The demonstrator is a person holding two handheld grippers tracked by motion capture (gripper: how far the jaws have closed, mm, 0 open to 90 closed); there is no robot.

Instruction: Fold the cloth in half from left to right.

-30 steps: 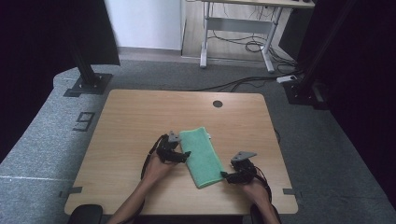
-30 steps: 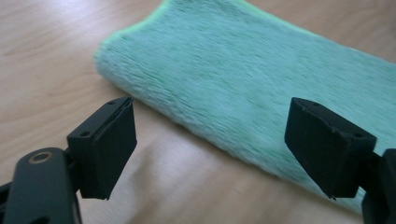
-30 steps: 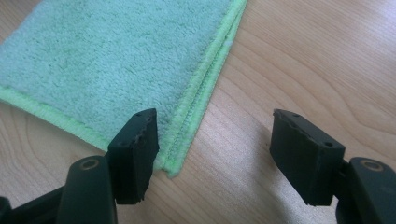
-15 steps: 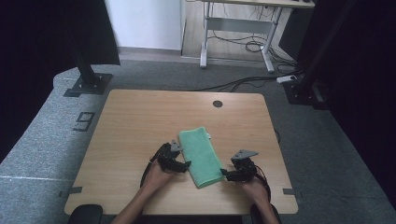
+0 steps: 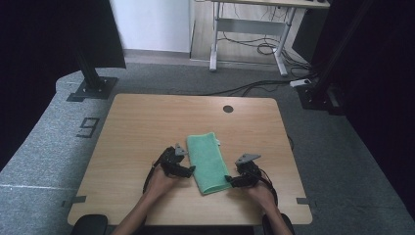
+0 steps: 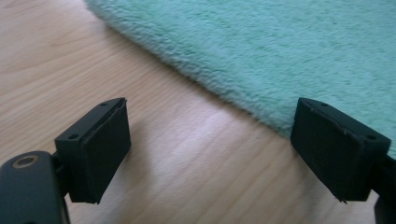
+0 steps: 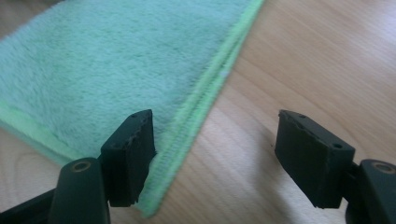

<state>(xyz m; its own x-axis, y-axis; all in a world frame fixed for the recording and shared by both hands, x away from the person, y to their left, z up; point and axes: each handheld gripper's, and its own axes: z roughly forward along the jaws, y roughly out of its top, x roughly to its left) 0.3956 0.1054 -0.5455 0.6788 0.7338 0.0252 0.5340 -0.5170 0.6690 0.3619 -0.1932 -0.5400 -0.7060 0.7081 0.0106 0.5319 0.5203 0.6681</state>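
A folded green towel (image 5: 208,159) lies flat on the wooden table (image 5: 147,122), a little right of the middle and near the front. My left gripper (image 5: 192,170) rests low at the towel's left edge. In the left gripper view its jaws stand open (image 6: 210,112) over bare wood, with the towel (image 6: 280,42) just ahead. My right gripper (image 5: 228,180) sits at the towel's near right corner. Its jaws have just been opening and stand open (image 7: 215,126). One jaw is over the towel's hem (image 7: 116,60) and the other over wood, and nothing is pinched.
A dark round hole (image 5: 228,108) sits near the table's far edge. Beyond the table are a black stand base (image 5: 90,88) on the grey carpet at left, a desk frame (image 5: 244,29), and cables on the floor.
The left gripper has slid a little toward the near edge along the towel's left side. The right gripper and the towel stay where they were.
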